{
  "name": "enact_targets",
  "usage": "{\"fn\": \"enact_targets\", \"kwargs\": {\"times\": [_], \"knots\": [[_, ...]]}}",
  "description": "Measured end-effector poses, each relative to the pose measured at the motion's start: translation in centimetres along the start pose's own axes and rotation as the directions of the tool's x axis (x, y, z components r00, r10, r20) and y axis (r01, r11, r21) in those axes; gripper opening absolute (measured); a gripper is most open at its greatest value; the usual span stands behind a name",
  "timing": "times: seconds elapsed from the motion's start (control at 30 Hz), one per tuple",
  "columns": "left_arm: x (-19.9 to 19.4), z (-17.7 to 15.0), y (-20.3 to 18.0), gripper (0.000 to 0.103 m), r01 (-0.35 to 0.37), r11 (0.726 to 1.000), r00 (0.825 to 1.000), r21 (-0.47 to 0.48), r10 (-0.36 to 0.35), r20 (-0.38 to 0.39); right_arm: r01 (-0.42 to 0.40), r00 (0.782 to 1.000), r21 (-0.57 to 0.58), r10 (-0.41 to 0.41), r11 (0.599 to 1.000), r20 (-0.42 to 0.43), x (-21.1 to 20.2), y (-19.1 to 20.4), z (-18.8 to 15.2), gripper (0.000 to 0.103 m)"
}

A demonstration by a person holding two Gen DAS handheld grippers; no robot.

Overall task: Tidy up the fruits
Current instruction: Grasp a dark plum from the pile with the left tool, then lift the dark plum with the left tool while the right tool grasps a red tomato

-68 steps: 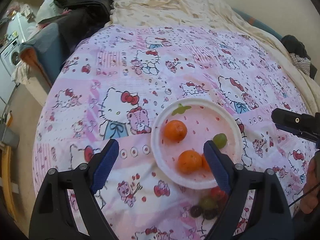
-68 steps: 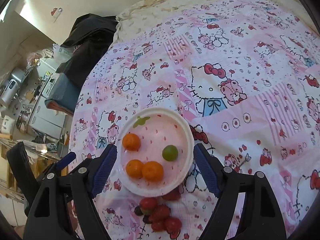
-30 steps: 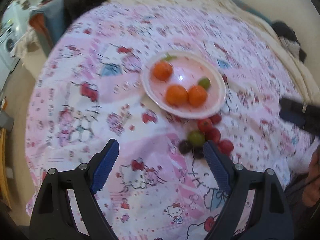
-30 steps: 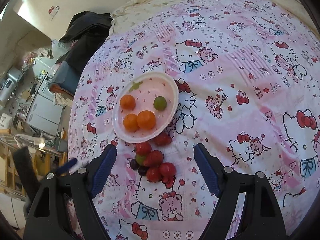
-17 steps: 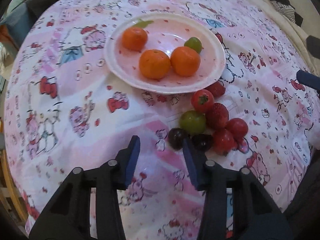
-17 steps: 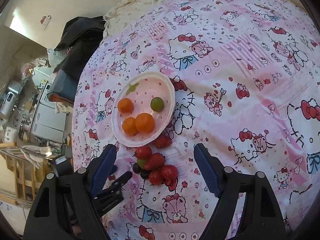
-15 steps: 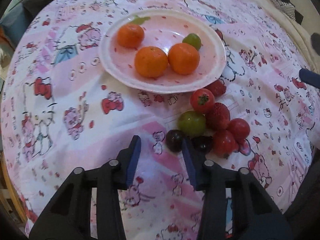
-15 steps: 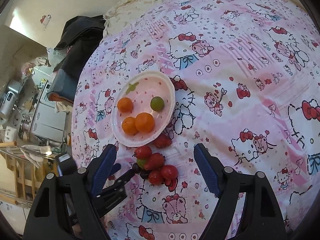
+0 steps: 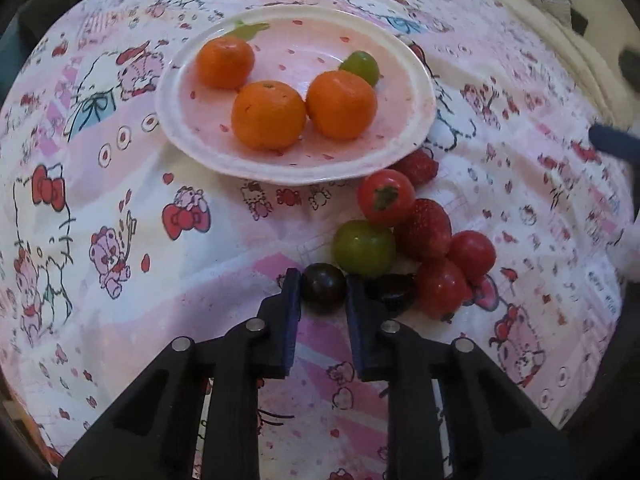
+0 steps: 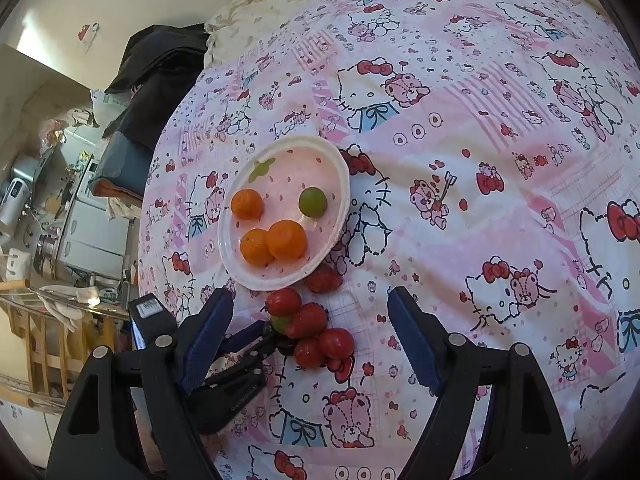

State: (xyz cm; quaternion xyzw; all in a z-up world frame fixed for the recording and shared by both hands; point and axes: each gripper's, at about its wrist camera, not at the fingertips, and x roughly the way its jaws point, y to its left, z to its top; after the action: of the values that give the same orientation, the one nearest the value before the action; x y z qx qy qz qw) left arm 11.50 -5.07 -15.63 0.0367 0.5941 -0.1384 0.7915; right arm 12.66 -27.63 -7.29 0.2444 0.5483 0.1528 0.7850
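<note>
Pinched between the blue pads of the left gripper [image 9: 323, 294] is a small round dark purple grape [image 9: 323, 287], on which the jaws have just been closing. It lies on the pink cartoon-print bedspread [image 9: 120, 240], on the near side of the pink-and-white round plate [image 9: 296, 170], at the edge of a cluster of red strawberries and tomatoes [image 9: 424, 232]. Three oranges [image 9: 268, 115] and a green grape [image 9: 362, 66] are seen on that plate. The right gripper [image 10: 310, 328] is held spread wide, empty, above the cluster.
</note>
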Motion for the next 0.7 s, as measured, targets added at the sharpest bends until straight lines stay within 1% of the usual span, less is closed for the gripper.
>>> {"fn": "enact_targets", "kwargs": {"times": [0.07,0.17,0.23,0.3,0.33,0.37,0.4,0.43,0.47,0.5,0.53,0.6,0.7], "knots": [[-0.7,-0.2,0.5,0.018,-0.025,0.999,1.0,-0.026,0.026,0.016,0.011,1.0,-0.01,-0.011,1.0,-0.002,0.1,0.1,-0.1,0.082],[-1.9,-0.6,1.4,0.017,-0.027,0.997,0.999,-0.074,0.03,0.032,0.025,1.0,-0.014,-0.025,1.0,-0.011,0.3,-0.1,-0.2,0.082],[-3.0,-1.1,1.8,0.017,-0.026,0.994,0.998,-0.102,0.032,0.053,0.037,0.999,-0.016,-0.037,0.999,-0.029,0.8,-0.4,-0.3,0.082],[-4.1,-1.5,2.4,0.017,-0.026,0.992,0.997,-0.127,0.035,0.071,0.061,0.995,-0.028,-0.063,0.998,-0.076,1.9,-0.6,-0.6,0.082],[-4.7,-1.8,2.6,0.017,-0.021,0.989,0.996,-0.147,0.034,0.083,0.064,0.993,-0.039,-0.067,0.997,-0.102,2.6,-0.7,-0.8,0.08],[-5.4,-2.0,2.9,0.017,-0.019,0.986,0.995,-0.165,0.034,0.093,0.064,0.989,-0.047,-0.069,0.997,-0.134,3.4,-0.8,-1.1,0.069],[-5.9,-2.2,3.2,0.017,-0.016,0.985,0.995,-0.174,0.034,0.097,0.06,0.984,-0.035,-0.065,0.998,-0.165,4.1,-1.1,-1.3,0.062],[-6.5,-2.3,3.3,0.017,-0.014,0.982,0.994,-0.189,0.034,0.101,0.034,0.979,-0.002,-0.033,0.999,-0.201,4.8,-1.6,-1.6,0.05],[-6.8,-2.0,3.2,0.017,-0.014,0.979,0.994,-0.201,0.035,0.101,0.003,0.973,0.031,0.004,1.0,-0.23,5.6,-2.0,-1.9,0.045],[-7.2,-2.0,3.2,0.017,-0.01,0.977,0.994,-0.211,0.032,0.102,0.009,0.97,0.035,-0.001,0.999,-0.243,6.0,-2.1,-2.0,0.044],[-7.6,-1.8,3.0,0.017,-0.01,0.978,0.994,-0.21,0.033,0.109,0.032,0.966,0.025,-0.024,0.999,-0.256,6.6,-2.2,-2.2,0.044],[-8.1,-1.6,2.6,0.017,-0.013,0.979,0.992,-0.205,0.038,0.12,0.04,0.961,0.011,-0.035,0.999,-0.274,7.4,-2.0,-2.4,0.042],[-8.7,-1.4,2.5,0.018,0.003,0.978,0.991,-0.21,0.026,0.133,0.068,0.951,-0.015,-0.069,0.998,-0.303,8.8,-1.7,-2.7,0.042]]}}
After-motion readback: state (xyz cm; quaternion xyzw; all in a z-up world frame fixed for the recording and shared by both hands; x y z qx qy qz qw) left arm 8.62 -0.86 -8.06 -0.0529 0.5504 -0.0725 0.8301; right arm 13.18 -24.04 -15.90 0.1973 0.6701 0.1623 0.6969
